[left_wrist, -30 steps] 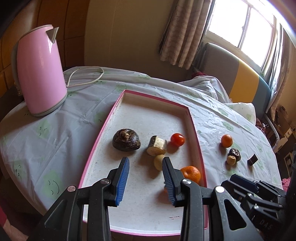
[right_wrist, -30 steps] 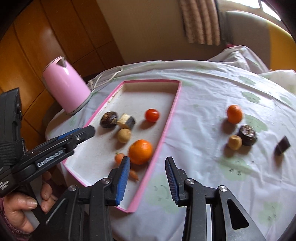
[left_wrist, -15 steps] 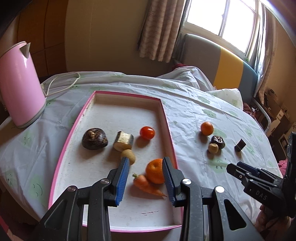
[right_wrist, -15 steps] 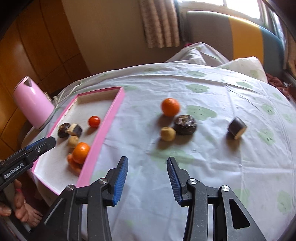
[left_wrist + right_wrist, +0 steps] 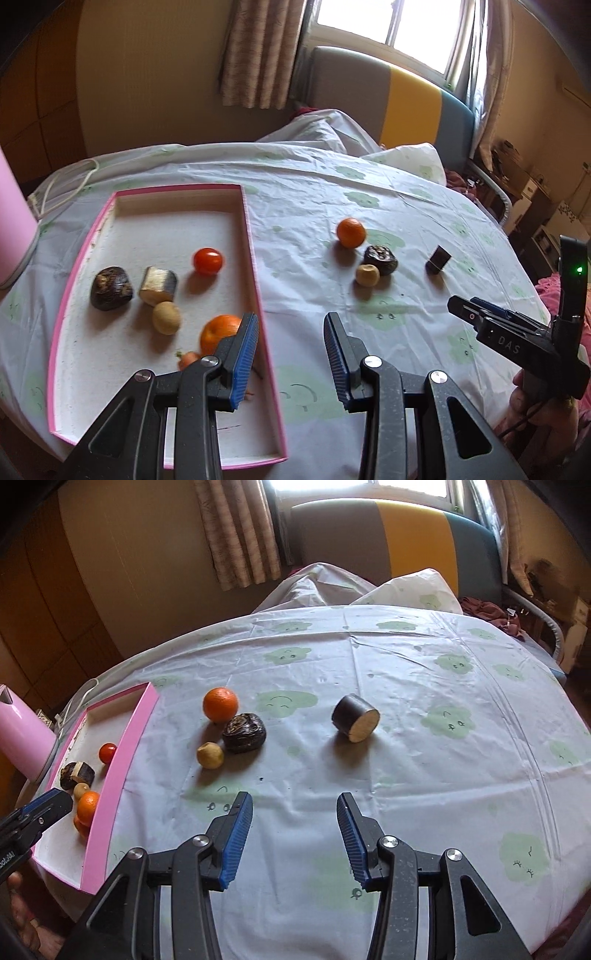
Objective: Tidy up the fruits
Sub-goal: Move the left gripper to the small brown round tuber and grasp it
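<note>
A pink-rimmed tray [image 5: 255,258] holds a red tomato [image 5: 208,260], a dark lumpy fruit [image 5: 110,288], a cut piece [image 5: 158,286], a small tan fruit [image 5: 167,317], an orange [image 5: 218,332] and a carrot [image 5: 189,360]. On the cloth lie an orange [image 5: 220,704], a dark lumpy fruit [image 5: 244,733], a small tan fruit [image 5: 210,755] and a dark cut cylinder [image 5: 355,718]. My left gripper [image 5: 290,356] is open and empty over the tray's right rim. My right gripper [image 5: 295,840] is open and empty, short of the loose fruits.
A pink kettle [image 5: 20,734] with a white cord [image 5: 62,188] stands left of the tray. The round table has a white cloth [image 5: 424,709] with green prints. A padded bench [image 5: 388,531] and curtains stand behind it.
Both grippers have swung right, away from the tray. The right one now faces the loose fruits on the cloth, which look closer. Both stay open and empty.
</note>
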Demonstrator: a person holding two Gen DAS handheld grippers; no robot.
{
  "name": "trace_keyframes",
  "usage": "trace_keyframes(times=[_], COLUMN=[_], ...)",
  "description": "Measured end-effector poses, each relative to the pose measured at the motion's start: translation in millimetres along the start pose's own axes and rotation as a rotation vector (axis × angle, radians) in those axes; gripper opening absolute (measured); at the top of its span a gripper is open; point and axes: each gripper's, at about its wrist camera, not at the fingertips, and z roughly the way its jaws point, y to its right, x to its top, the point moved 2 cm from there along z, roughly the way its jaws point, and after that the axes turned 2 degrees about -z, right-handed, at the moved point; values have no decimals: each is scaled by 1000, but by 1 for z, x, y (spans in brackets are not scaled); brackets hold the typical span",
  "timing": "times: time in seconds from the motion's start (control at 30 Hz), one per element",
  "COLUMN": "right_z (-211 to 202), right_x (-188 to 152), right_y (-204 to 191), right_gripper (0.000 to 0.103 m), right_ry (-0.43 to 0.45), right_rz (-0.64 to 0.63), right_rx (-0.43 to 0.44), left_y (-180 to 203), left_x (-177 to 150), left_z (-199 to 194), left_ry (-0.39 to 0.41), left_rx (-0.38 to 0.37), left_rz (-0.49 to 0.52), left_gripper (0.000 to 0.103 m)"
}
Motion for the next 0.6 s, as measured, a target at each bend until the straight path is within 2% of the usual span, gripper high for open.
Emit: trace_keyframes(times=[0.23, 0.37, 0.6], right_z=[4, 4, 4], right_x=[-4, -5, -3], right_y=[20, 25, 35], right_gripper=[51, 51, 52], right_ry=[-13, -13, -8], right_rz=[43, 46, 70], right_rx=[-28, -32, -25], left_y=[29, 46, 68], left_x=[6, 14, 28], left_z=[24, 43, 80], left_ry=[-44, -76, -110], left_rx=[-69, -137, -147], left_rz=[58, 83, 122], left_gripper=[37, 37, 37])
